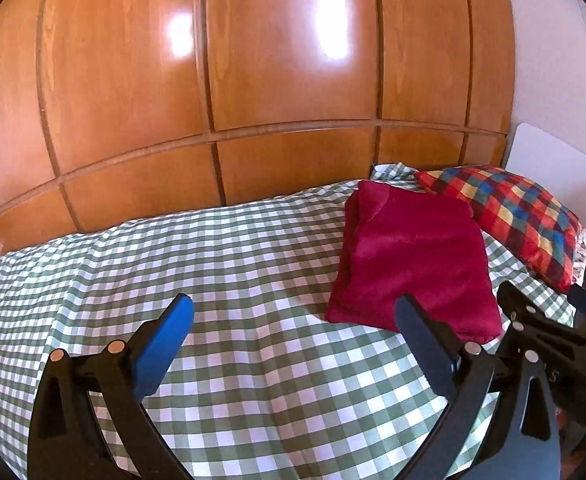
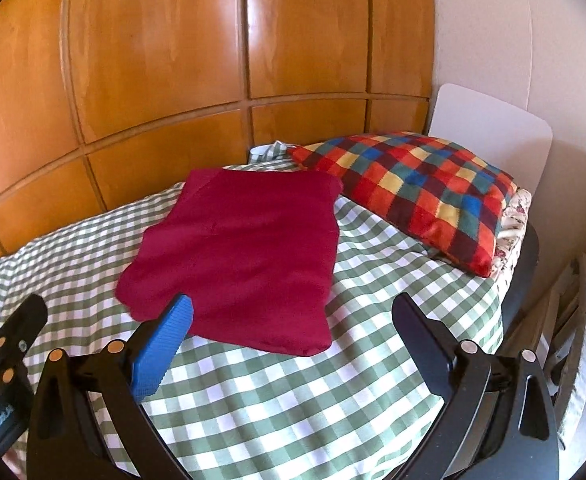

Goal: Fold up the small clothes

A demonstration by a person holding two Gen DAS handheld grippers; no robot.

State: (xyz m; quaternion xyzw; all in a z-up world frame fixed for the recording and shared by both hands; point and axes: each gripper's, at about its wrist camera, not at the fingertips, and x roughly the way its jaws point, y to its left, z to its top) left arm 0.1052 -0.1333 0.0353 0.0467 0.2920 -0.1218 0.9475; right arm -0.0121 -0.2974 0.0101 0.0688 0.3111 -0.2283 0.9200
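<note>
You're over a bed spread with a green-and-white checked cloth, creased in soft ridges toward the near edge. Lying flat on it is a folded dark-red fleecy garment, its edges squared off. Just beyond that, at the head end, rests a multicoloured patchwork-check pillow, its near corner touching the garment's far corner.

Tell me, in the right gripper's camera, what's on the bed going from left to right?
Red folded garment → colourful checked pillow → white board leaning on the wall, all above the green checked bedspread.
</note>
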